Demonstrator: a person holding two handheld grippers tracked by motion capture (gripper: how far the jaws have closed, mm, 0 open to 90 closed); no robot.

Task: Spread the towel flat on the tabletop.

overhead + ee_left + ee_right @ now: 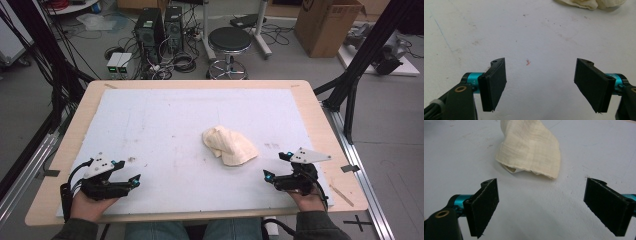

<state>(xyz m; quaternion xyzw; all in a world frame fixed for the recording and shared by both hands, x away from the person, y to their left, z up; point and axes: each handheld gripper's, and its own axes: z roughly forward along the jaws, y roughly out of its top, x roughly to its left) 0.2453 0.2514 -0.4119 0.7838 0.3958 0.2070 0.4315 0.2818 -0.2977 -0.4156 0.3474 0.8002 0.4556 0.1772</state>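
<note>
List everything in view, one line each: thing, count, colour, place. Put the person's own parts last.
cloth: 1, cream, crumpled, centre-right of the mat
mat: 1, white, stained, covering the table
table: 1, light wood
stool: 1, black seat, floor beyond the table
computer towers: 2, black, floor beyond the table
cardboard box: 1, brown, floor at far right
left hand-held gripper: 1, black, near left, jaws open
right hand-held gripper: 1, black, near right, jaws open
hands: 2, near edge

we see crumpled cream cloth (591, 3) cut by the top edge in left gripper view, its far end (520, 125) cropped in right gripper view, brown cardboard box (327, 22) cut off at top, faint marks on white board (150, 125) too small to tell
</note>
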